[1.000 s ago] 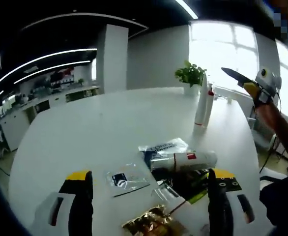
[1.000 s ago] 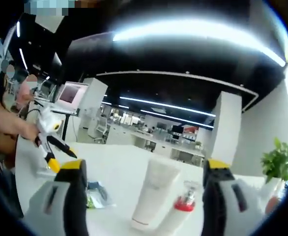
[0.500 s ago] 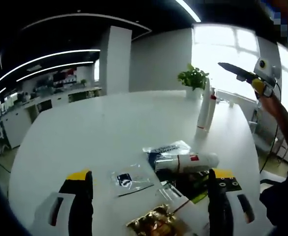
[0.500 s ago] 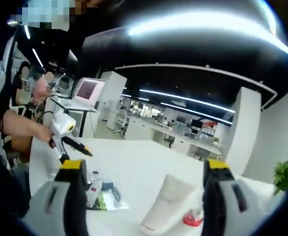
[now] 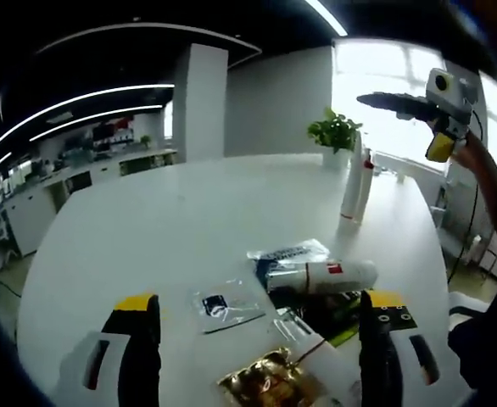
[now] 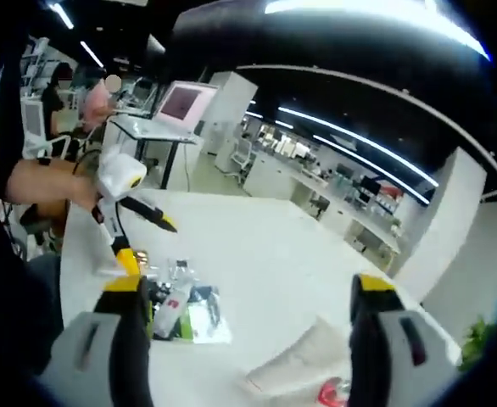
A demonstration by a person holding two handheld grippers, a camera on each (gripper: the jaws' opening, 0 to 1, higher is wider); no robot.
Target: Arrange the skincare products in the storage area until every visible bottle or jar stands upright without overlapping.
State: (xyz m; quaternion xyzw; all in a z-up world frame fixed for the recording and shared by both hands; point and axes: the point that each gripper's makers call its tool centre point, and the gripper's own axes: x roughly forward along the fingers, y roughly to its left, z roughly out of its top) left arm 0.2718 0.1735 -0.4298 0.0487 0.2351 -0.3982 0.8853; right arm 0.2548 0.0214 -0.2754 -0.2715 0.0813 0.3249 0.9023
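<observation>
On the white desk [image 5: 147, 229] a white bottle [image 5: 321, 276] lies flat among packets [image 5: 223, 305]. Two bottles [image 5: 353, 182] stand upright beyond. Both grippers, left [image 5: 257, 352] and right [image 6: 244, 335], hang released, grasping nothing.

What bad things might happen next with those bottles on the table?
1. The lying bottle rests on a heap of packets; grabbing it with the left tongs might drag a packet along or let it roll.
2. The tall tube and red-capped bottle stand close together, so a nudge from the right tongs, raised above them, might topple both.
</observation>
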